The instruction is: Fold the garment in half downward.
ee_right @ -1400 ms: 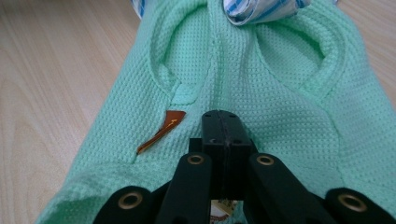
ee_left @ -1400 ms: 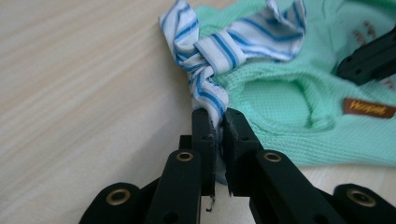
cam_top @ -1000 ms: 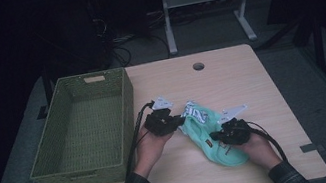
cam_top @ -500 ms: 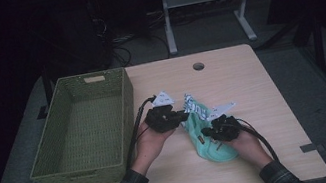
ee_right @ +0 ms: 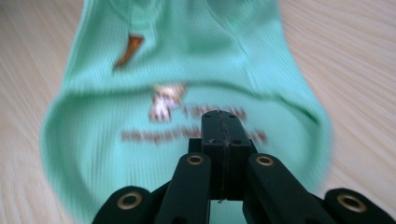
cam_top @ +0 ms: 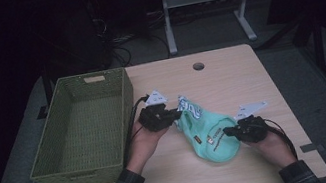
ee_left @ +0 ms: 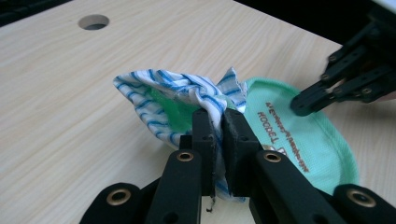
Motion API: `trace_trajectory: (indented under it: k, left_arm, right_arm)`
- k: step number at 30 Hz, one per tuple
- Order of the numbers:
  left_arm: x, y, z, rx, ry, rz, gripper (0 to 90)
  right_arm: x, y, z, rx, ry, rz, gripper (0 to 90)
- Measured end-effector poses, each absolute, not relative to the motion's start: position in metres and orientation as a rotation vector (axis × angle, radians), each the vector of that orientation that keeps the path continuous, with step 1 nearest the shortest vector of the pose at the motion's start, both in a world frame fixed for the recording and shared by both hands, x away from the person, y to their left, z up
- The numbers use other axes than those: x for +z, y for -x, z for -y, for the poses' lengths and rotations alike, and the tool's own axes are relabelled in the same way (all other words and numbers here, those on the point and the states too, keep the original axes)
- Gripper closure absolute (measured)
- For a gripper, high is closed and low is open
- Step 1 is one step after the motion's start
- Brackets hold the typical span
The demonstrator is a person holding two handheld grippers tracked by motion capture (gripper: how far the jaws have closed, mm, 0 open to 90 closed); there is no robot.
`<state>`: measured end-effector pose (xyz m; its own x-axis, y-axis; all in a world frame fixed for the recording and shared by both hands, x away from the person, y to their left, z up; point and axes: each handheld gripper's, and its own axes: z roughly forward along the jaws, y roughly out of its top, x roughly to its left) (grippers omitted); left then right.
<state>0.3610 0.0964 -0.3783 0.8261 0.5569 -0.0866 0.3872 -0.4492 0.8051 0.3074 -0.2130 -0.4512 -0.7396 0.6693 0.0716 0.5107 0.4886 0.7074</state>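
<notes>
Here, left hand-held gripper [ee_left: 218, 126] pinching striped cloth [ee_left: 159, 95], green garment [cam_top: 212, 136] on table [cam_top: 234, 76]

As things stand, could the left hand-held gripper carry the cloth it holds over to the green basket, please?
Probably yes. The left hand-held gripper, shut on the striped cloth, sits beside the green basket, with bare table between. But the right hand-held gripper is at the mint garment's far end.

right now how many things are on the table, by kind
mint green garment: 1
blue-striped white cloth: 1
green woven basket: 1
left hand-held gripper, shut on the striped cloth: 1
right hand-held gripper, jaws shut at the garment: 1
total: 5
</notes>
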Motion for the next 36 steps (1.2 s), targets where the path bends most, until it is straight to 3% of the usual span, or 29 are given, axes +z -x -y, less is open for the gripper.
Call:
trace_trajectory:
  k: [6, 36]
  left_arm:
    - [-0.371, -0.360, -0.102, 0.264, -2.094, -0.693, 83.7]
    - [-0.380, -0.330, -0.052, 0.079, -2.169, -0.449, 83.5]
  right_arm:
    - [-0.458, -0.303, 0.219, 1.068, -1.025, -2.566, 89.3]
    - [-0.463, -0.306, 0.214, 1.036, -1.021, -2.608, 89.3]
